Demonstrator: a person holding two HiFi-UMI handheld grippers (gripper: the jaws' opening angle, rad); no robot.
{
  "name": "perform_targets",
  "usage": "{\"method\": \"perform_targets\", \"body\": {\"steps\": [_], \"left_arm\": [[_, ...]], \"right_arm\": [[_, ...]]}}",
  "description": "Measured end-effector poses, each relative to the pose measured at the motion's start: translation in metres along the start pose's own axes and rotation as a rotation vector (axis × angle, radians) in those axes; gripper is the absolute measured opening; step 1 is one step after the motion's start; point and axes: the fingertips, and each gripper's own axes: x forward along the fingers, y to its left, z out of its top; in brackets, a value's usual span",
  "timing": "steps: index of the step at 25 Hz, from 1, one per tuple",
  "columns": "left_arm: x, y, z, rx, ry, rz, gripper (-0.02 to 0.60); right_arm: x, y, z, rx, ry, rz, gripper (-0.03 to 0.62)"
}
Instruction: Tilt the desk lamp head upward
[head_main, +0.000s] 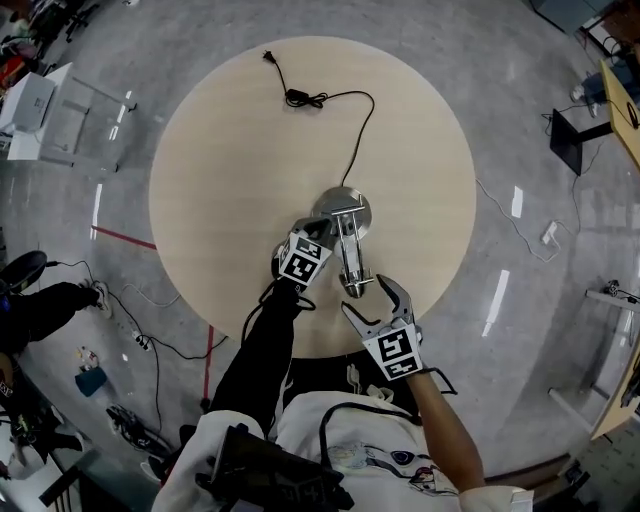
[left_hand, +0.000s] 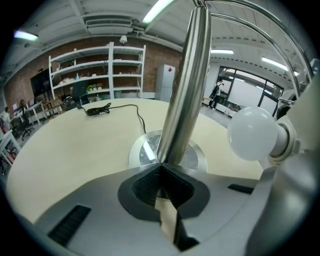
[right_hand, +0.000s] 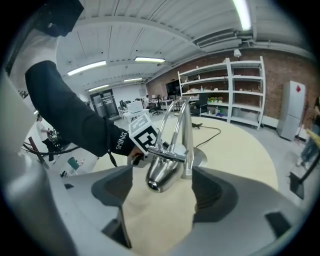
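- Surface (head_main: 200, 150): the desk lamp (head_main: 345, 235) stood between its centre and near edge; a hard upward pull could have tipped it.
- Left gripper (left_hand: 162, 175): clamped on the lamp stem (left_hand: 182, 90); a loose hold would have let it swing.
- Right gripper (head_main: 372, 305): jaws stood apart before the untouched lamp head (right_hand: 161, 174); its polished shell could have slipped.

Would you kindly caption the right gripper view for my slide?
Open right gripper frames the lamp head; left gripper holds the pole.

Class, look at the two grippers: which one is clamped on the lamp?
The left gripper: its jaws pinch the lamp's upright post. The right gripper stands open, not touching the lamp head.
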Motion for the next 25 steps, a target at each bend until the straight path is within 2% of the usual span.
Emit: {"method": "perform_targets", "body": {"steps": [3, 6, 10, 12, 13, 18, 25], "left_arm": [[0.000, 0.001, 0.002, 0.008, -0.004, 0.002, -0.008], [0.000, 0.001, 0.002, 0.011, -0.008, 0.003, -0.008], [-0.001, 0.000, 0.000, 0.017, -0.013, 0.007, -0.008], [0.000, 0.001, 0.000, 0.019, -0.017, 0.010, -0.008], [0.000, 0.002, 0.000, 0.020, -0.019, 0.012, -0.008], [-0.001, 0.000, -0.001, 0.027, -0.018, 0.015, -0.008], [0.000, -0.002, -0.001, 0.026, -0.022, 0.019, -0.008]], "right_arm": [[0.023, -0.003, -0.001, 0.018, 0.004, -0.005, 0.391], [0.042, -0.008, -0.002, 0.030, 0.005, -0.030, 0.391], [0.058, -0.009, -0.010, -0.024, 0.036, -0.063, 0.391], [0.061, -0.008, -0.012, -0.039, 0.044, -0.070, 0.374], [0.061, -0.009, -0.013, -0.039, 0.046, -0.078, 0.331], [0.057, -0.007, -0.013, -0.024, 0.051, -0.090, 0.328], [0.035, 0.001, -0.006, 0.050, 0.032, -0.061, 0.327]]}}
